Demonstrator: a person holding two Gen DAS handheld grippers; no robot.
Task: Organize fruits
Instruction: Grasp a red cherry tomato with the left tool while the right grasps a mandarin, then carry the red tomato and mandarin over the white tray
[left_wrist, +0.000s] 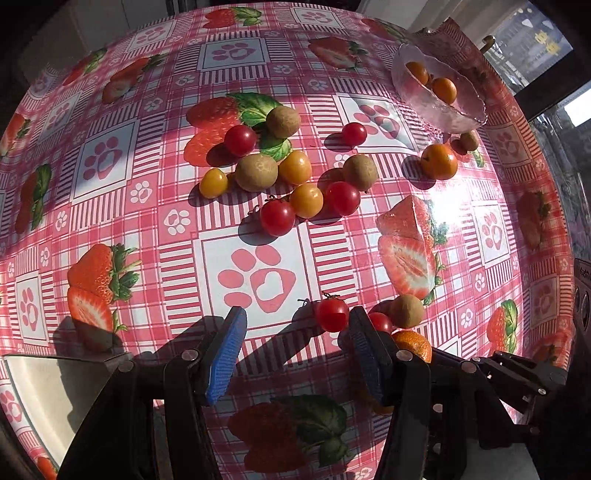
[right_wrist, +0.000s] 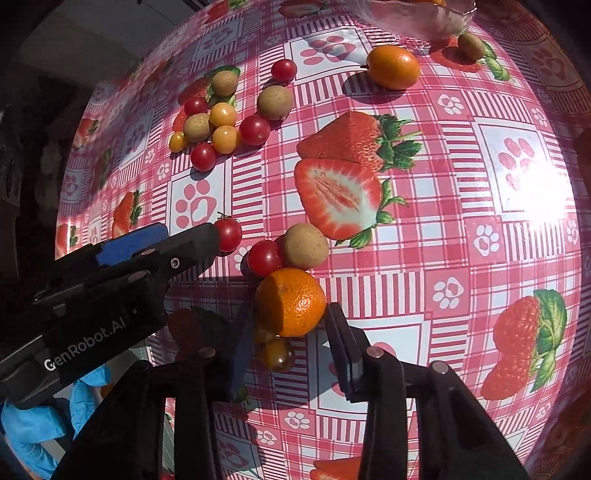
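Note:
A mandarin (right_wrist: 290, 301) lies on the strawberry-print tablecloth (right_wrist: 424, 229), and my right gripper (right_wrist: 291, 308) is shut on it, a pad against each side. A red tomato (right_wrist: 264, 257) and a brown longan (right_wrist: 306, 245) touch its far side. Two small yellow fruits (right_wrist: 275, 354) lie shaded under the jaws. My left gripper (left_wrist: 297, 317) points down at the cloth, open and holding nothing. A stemmed red tomato (left_wrist: 331, 314) lies just inside its right fingertip. Farther off is a cluster of red tomatoes, yellow tomatoes and longans (left_wrist: 284, 177).
A glass bowl (left_wrist: 461, 120) with two orange fruits stands at the far right near the table edge. An orange kumquat (left_wrist: 439, 161) and a small longan (left_wrist: 469, 140) lie just before it. A blue-gloved hand (right_wrist: 29, 432) holds the left gripper's handle.

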